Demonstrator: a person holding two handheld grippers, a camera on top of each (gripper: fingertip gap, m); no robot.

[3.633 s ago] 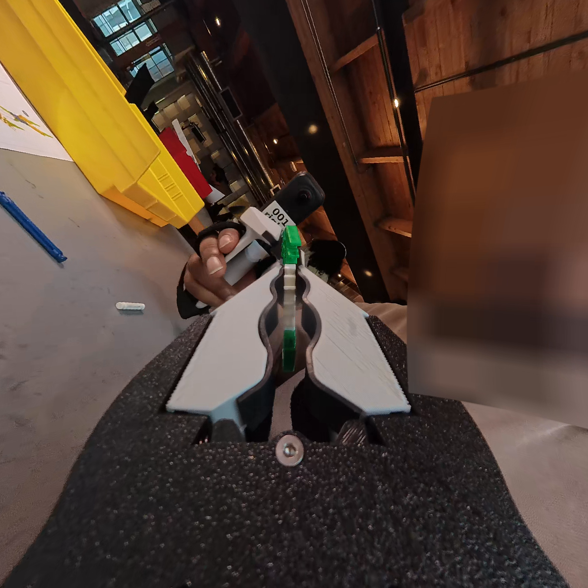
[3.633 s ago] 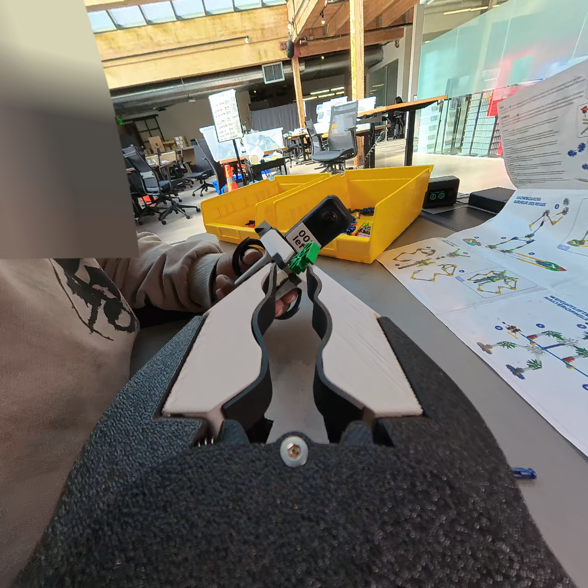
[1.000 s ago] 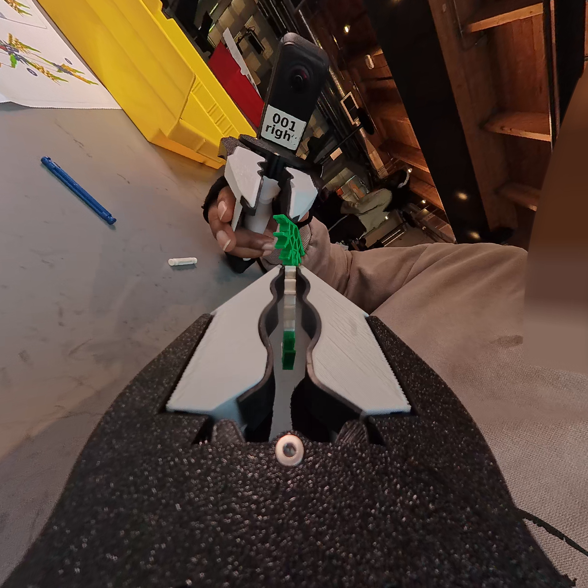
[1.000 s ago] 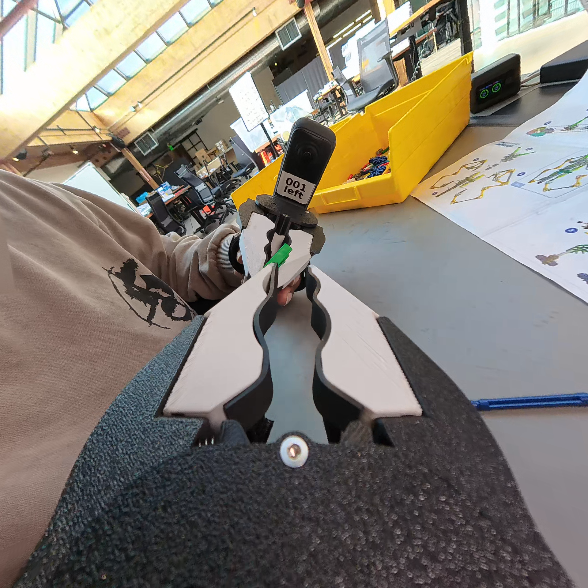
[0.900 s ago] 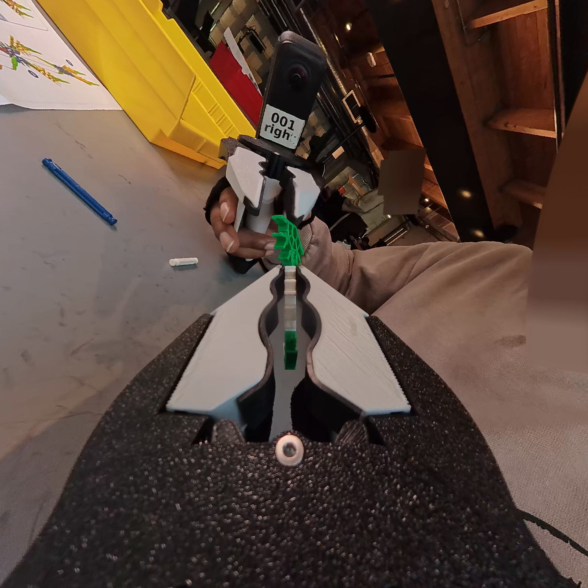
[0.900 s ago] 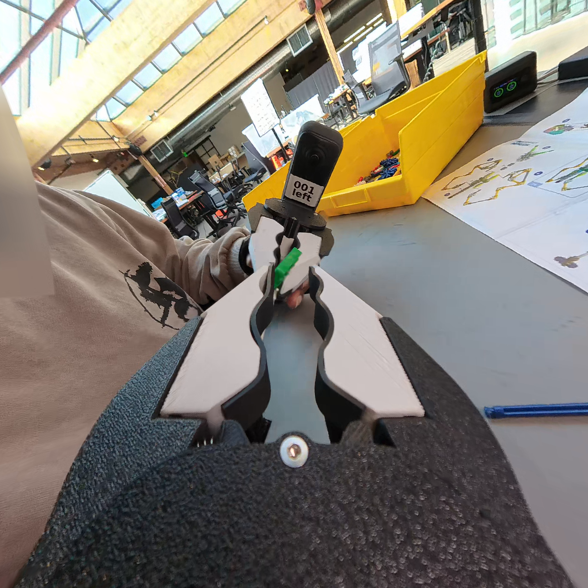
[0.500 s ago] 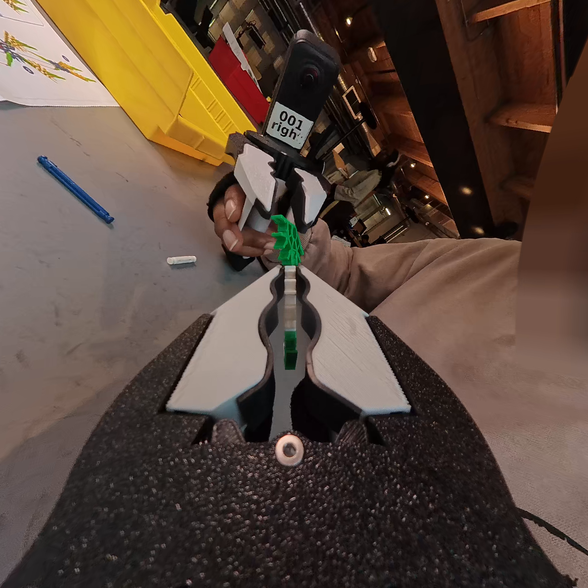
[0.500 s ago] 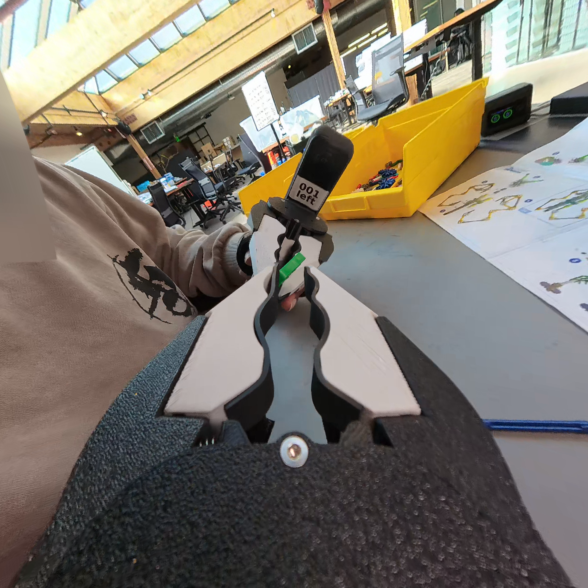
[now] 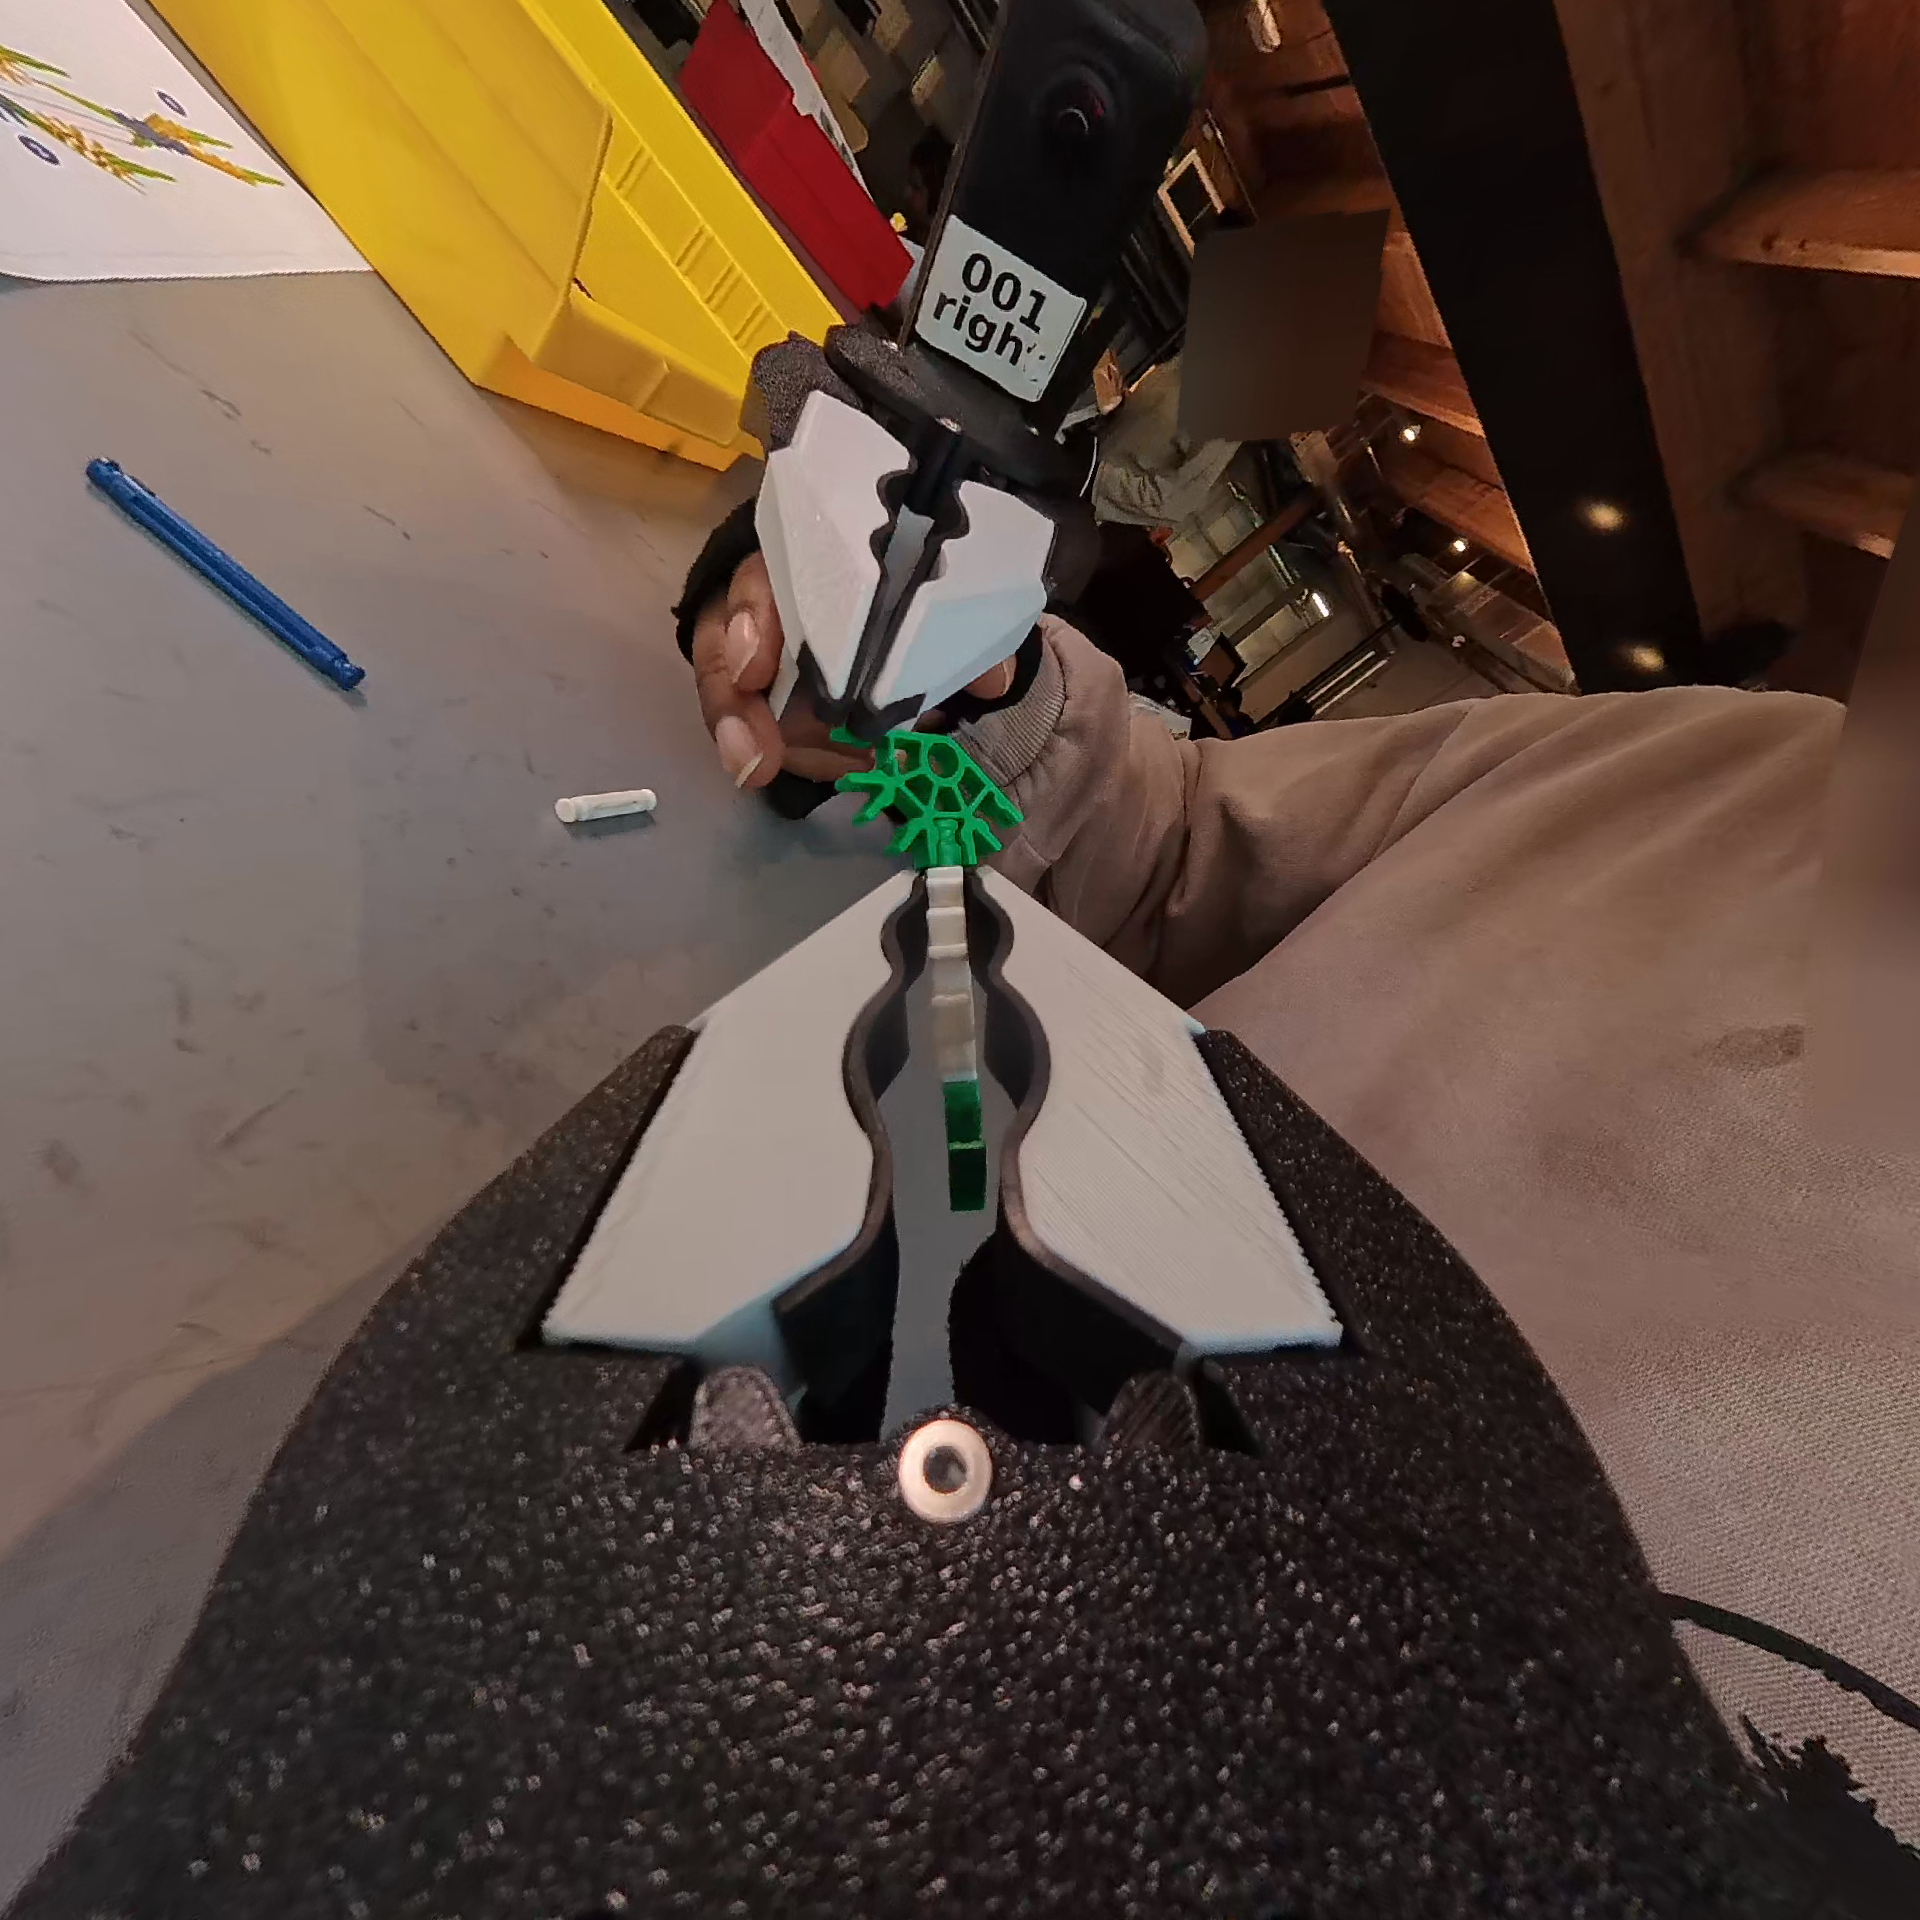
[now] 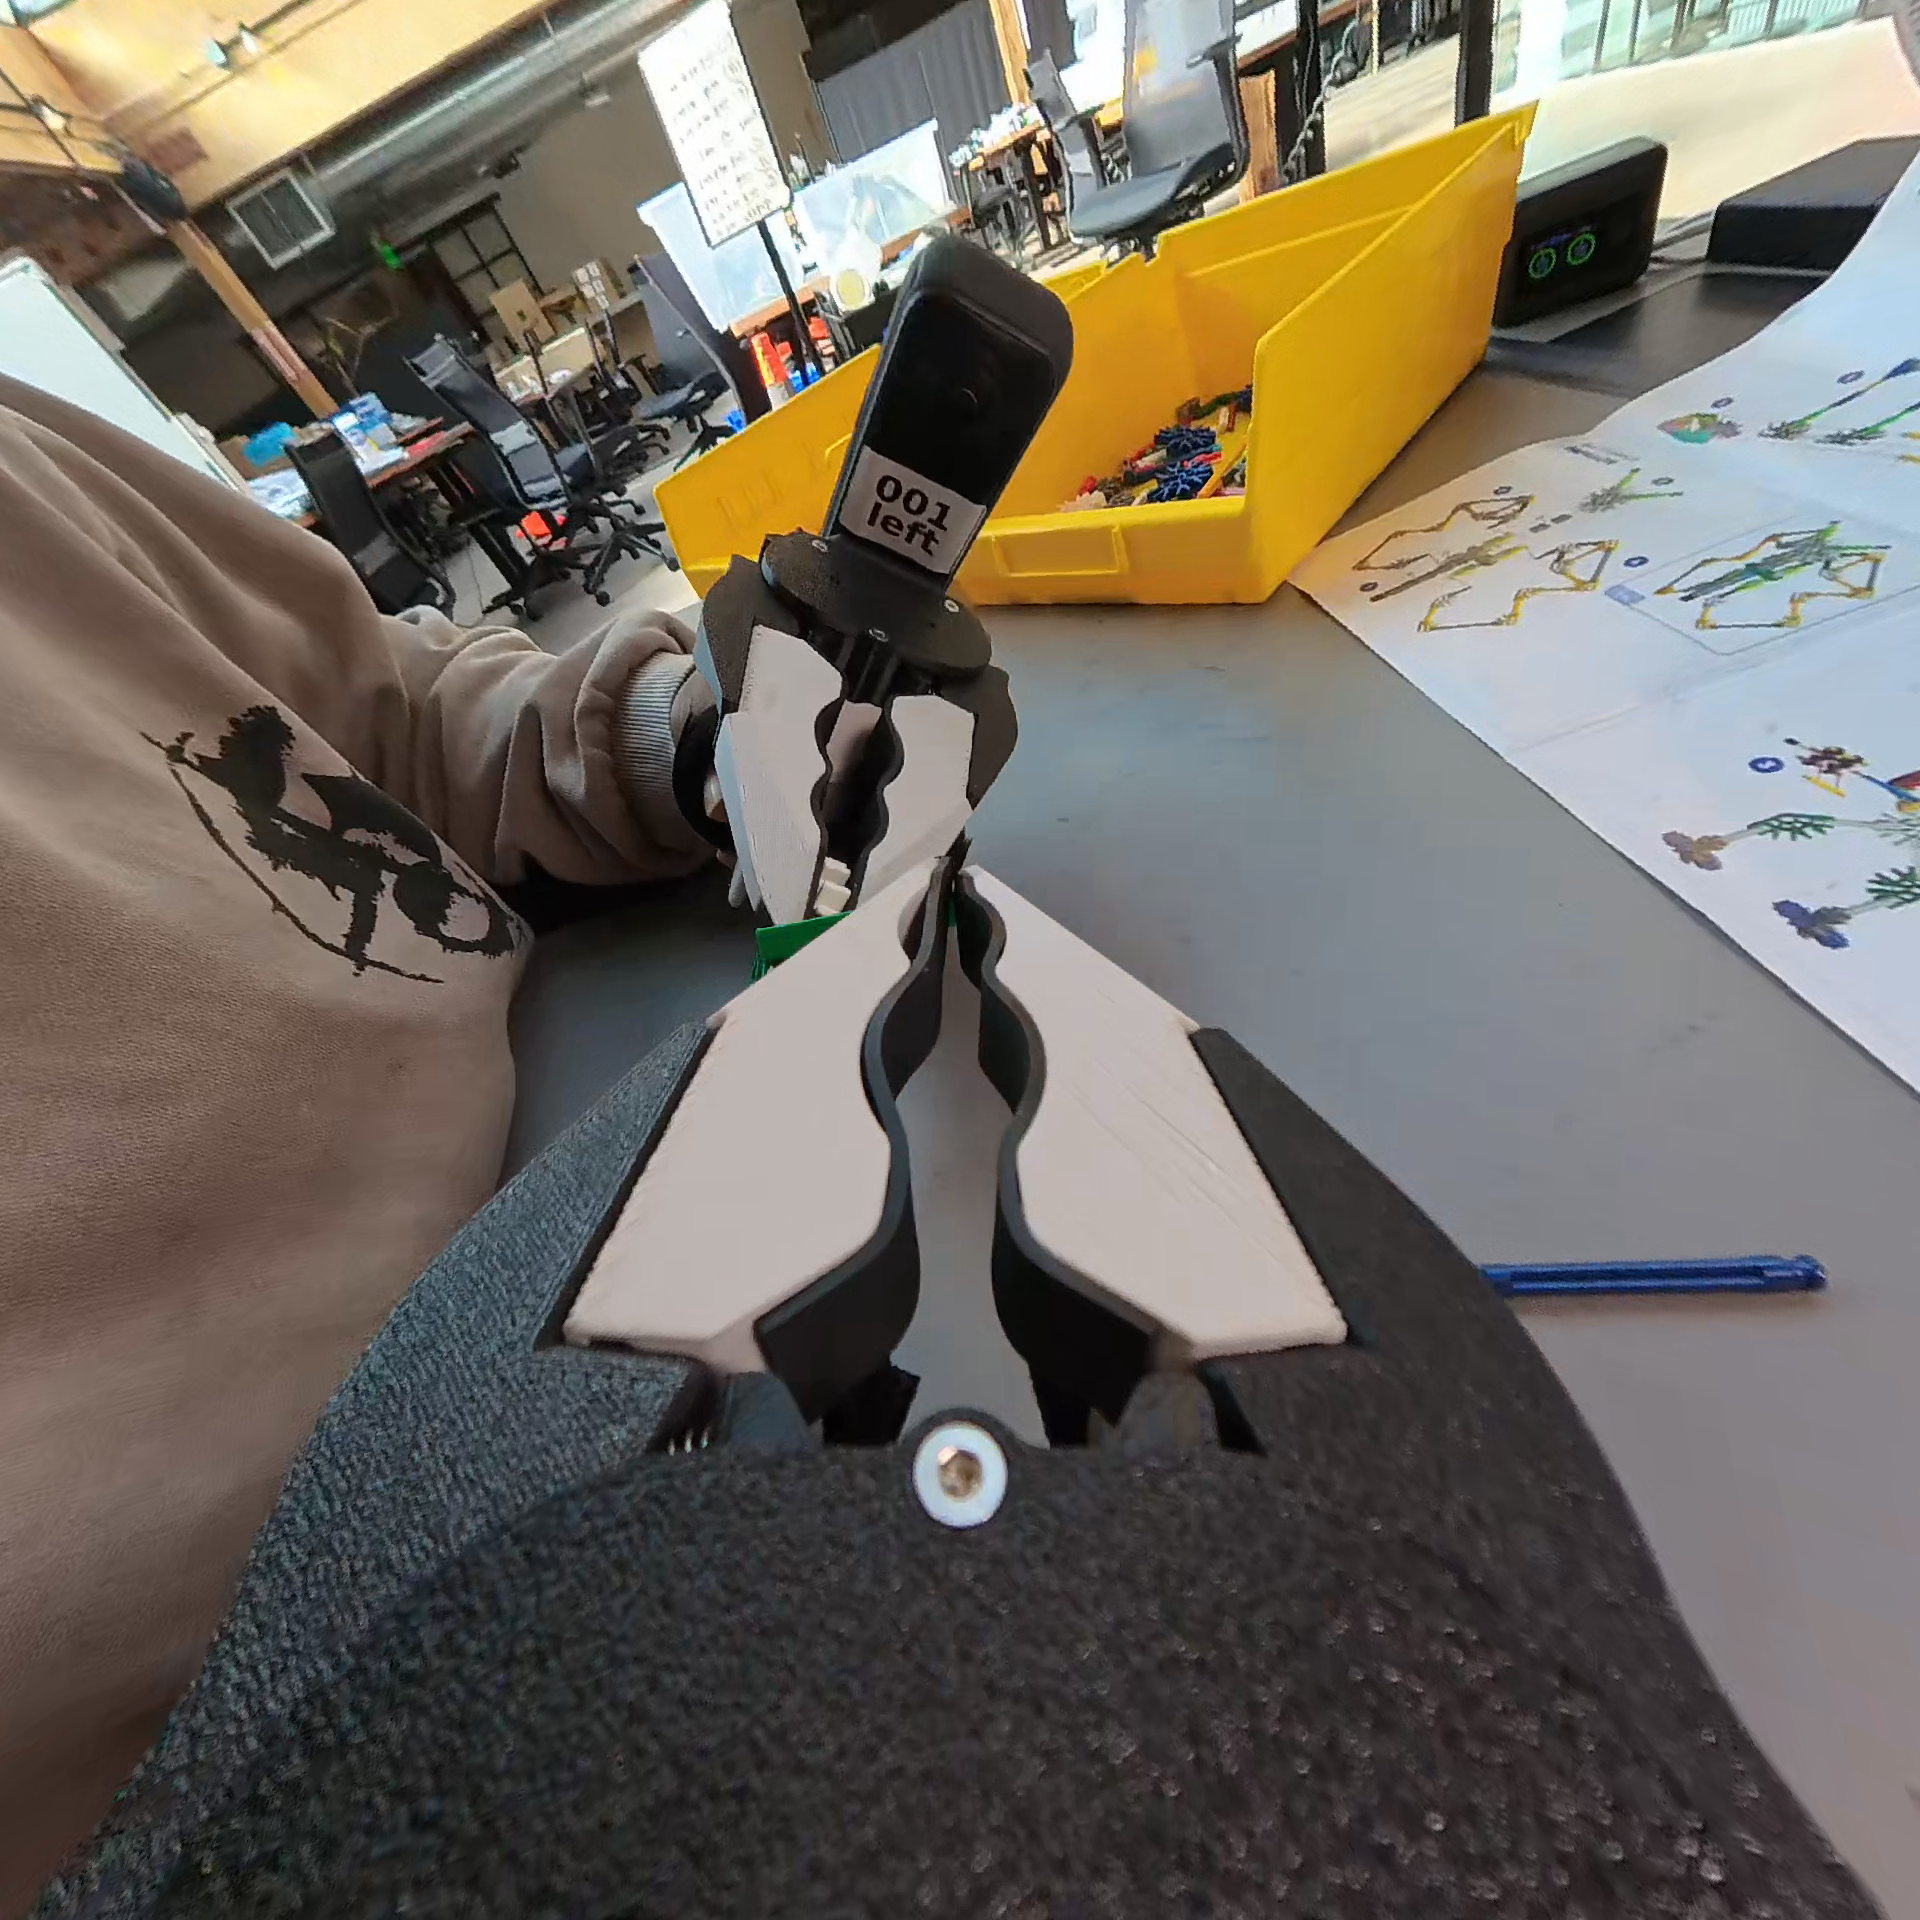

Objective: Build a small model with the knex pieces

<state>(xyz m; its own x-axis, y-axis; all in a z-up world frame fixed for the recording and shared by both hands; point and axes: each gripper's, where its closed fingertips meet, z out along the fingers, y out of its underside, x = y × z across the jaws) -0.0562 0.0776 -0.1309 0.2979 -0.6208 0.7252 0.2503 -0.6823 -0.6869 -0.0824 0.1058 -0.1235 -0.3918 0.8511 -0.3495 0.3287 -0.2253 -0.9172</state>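
Left wrist view: the left claw [image 9: 948,883] is clamped on a white rod [image 9: 950,977] tipped with a green fan-shaped connector [image 9: 928,787]. The right claw [image 10: 948,875] is pinched together on that connector's edge. Beyond, on the grey worktop [image 9: 260,935], lie a short white peg [image 9: 605,805], a blue rod [image 9: 223,572] and a yellow bin [image 9: 520,229].
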